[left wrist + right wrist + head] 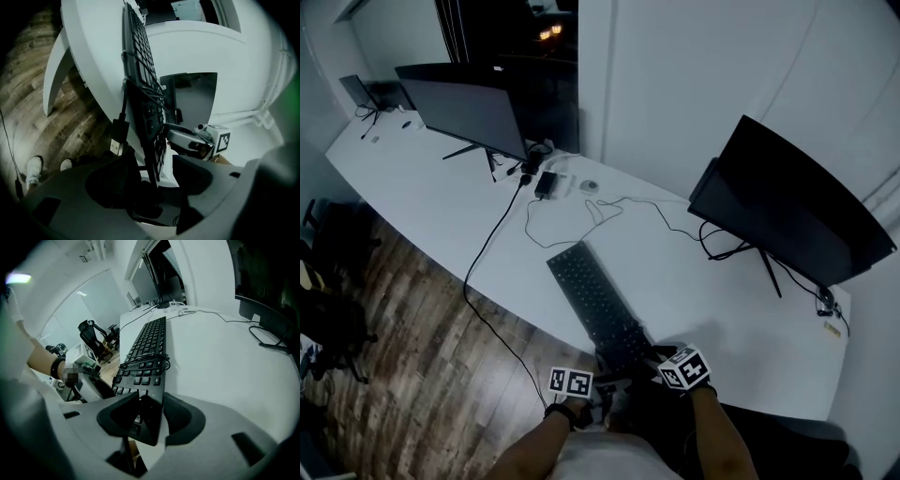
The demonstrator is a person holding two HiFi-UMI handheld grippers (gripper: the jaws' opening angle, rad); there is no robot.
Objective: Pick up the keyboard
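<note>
Grey left gripper (153, 161) and right gripper (152, 399) both stand unclenched, with their jaws apart astride the near end of the black keyboard (595, 302). The keyboard lies diagonally on the white desk (712, 300), at lower centre of the head view. Its cable (144, 361) loops across the keys and the USB plug (117, 140) hangs free, while two monitors (787, 202) (464, 108) stand beyond at right and upper left.

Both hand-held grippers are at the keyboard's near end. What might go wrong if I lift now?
Both the left hand-held gripper and the right hand-held gripper sit at the near end of the keyboard; lifted from there, its long far end may sag or twist out. Their jaws stand apart around its edge, so rising before closing may miss it. The cable looped over the keys and the loose USB plug might snag on the edge of the desk.
</note>
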